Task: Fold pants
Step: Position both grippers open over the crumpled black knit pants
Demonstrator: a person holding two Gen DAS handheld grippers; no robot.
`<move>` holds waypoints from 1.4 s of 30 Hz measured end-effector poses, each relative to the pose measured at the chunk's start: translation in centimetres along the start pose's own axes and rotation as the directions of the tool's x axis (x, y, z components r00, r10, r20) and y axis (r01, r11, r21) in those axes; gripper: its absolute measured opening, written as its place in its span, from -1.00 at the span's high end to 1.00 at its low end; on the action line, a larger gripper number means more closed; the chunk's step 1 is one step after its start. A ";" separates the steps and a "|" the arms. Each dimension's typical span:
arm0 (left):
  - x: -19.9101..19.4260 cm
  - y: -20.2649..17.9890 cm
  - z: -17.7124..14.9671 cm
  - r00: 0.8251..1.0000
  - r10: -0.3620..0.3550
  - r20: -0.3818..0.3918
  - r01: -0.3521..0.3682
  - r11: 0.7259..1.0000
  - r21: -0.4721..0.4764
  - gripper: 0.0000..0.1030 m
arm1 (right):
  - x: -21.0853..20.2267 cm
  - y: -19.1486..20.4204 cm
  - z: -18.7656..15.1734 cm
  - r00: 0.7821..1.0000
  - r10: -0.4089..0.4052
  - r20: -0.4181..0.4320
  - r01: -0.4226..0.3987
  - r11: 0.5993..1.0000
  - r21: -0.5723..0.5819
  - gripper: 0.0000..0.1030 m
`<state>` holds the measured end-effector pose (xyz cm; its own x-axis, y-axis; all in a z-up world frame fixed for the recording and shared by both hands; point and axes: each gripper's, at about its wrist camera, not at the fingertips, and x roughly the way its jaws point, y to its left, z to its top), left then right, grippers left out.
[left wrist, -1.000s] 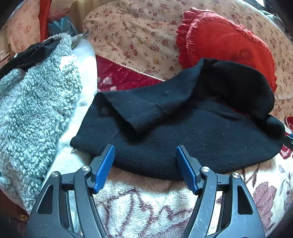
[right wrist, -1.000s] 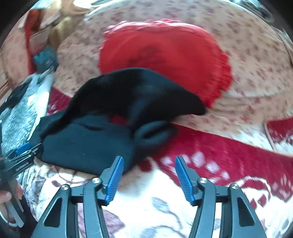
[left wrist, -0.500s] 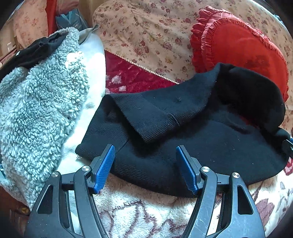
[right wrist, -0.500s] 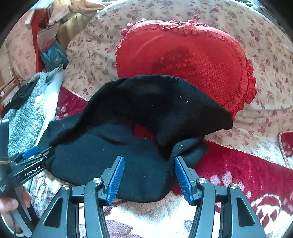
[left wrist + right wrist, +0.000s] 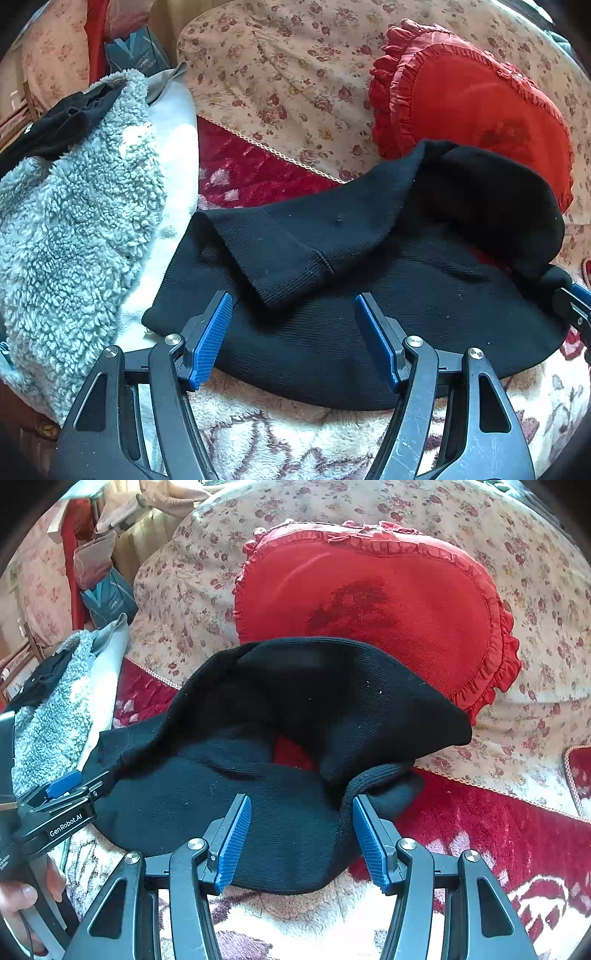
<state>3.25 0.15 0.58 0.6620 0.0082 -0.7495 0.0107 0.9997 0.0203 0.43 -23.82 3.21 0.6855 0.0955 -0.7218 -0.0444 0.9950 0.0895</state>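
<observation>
Closer, wide right claw (image 5: 301, 840) astride pants (image 5: 288, 775)

My pants (image 5: 332, 332) are plain black, the frilled heart cushion (image 5: 388, 602) red, the fleece (image 5: 74, 240) pale grey-green, the sofa cover (image 5: 277, 74) beige with small roses.

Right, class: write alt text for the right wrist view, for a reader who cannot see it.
Open right tool poised at the near edge of rumpled black pants on a floral blanket. A red heart-shaped cushion leans behind; the left tool sits at the pants' left end.
</observation>
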 end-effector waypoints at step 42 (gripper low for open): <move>-0.1 -1.6 0.3 1.000 0.012 -0.004 -0.012 1.000 -0.014 -0.34 | -0.7 2.0 0.6 0.999 0.032 0.006 -0.032 0.999 -0.040 -0.07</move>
<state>3.41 -1.49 0.85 0.6589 0.0198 -0.7520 -0.0078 0.9998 0.0195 0.36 -21.95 4.31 0.6878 0.1274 -0.7146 -0.0955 0.9918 0.0848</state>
